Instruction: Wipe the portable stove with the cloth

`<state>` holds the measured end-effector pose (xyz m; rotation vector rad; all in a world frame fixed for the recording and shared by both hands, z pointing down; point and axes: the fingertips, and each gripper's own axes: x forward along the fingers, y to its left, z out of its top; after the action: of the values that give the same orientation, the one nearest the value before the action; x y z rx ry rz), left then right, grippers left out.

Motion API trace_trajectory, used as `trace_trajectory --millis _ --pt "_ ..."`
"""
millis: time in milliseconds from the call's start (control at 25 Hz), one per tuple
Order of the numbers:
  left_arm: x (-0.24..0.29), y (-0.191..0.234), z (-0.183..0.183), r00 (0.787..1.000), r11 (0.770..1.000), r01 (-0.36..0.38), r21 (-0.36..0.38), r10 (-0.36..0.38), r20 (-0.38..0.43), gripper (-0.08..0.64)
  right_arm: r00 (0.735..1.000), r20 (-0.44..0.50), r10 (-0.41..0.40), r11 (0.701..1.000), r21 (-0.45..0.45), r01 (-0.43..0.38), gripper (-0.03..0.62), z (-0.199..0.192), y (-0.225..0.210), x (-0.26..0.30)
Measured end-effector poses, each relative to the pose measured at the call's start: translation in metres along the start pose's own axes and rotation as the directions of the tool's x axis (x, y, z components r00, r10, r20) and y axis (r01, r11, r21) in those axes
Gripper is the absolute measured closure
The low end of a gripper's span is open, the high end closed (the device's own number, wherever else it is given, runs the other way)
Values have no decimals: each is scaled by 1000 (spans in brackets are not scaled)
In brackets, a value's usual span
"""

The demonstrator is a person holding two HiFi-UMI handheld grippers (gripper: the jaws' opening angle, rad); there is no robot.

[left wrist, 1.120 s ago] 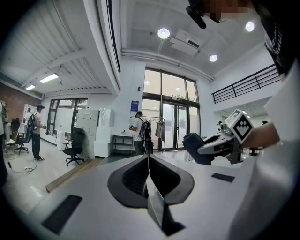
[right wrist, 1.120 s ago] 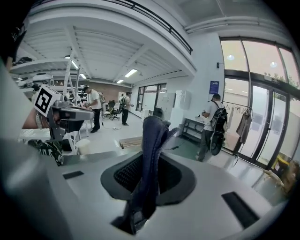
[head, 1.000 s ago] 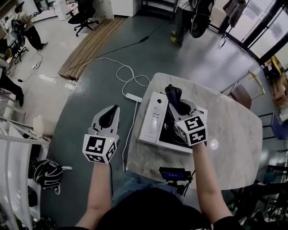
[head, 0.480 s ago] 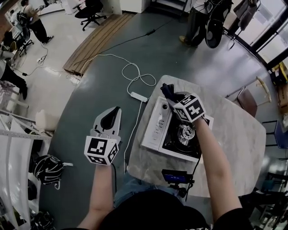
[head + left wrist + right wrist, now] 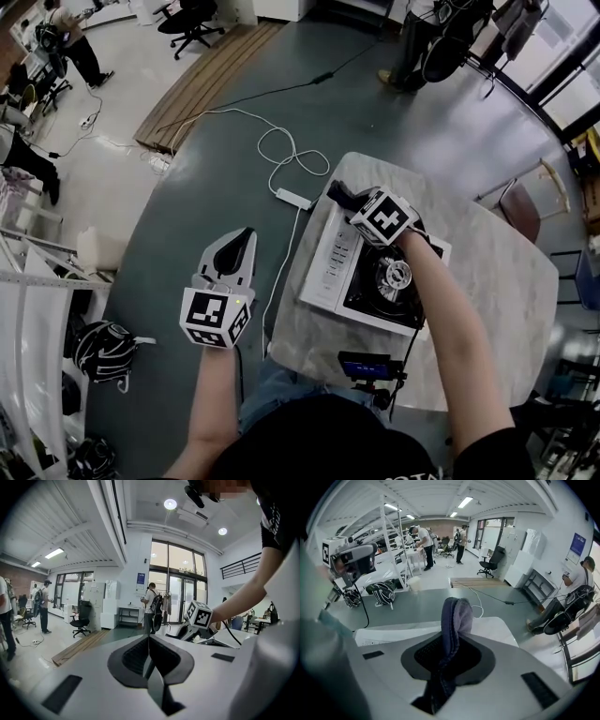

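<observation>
Over the far end of the stove, by its white control strip, the right gripper has its jaws clamped on a dark blue cloth. The cloth sticks out past the tips in a folded bunch. Whether it touches the stove cannot be told. The stove sits on a pale stone table. Off the table's left edge, above the grey floor, the left gripper has its jaws pressed together with nothing between them.

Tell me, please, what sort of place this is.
Probably an open-plan lab or workshop: an office chair, metal shelving, a power strip lying on the bare floor, and tall glazed doors.
</observation>
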<state>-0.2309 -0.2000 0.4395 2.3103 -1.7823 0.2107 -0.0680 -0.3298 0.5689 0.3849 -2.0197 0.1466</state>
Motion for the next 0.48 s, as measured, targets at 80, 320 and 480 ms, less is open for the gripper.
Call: trace_trajectory --millis 80,320,480 --pt "1 -1 0 1000 1000 5 2 -5 -1 545 1000 0 15 999 31 -15 514 1 -1 -2" --pt "1 -5 3 1000 1000 24 9 -24 3 545 999 6 50 998 31 -50 515 3 16 -2" --pt "-2 -6 5 1000 999 29 15 -29 9 545 999 5 42 999 1 -42 517 1 30 0"
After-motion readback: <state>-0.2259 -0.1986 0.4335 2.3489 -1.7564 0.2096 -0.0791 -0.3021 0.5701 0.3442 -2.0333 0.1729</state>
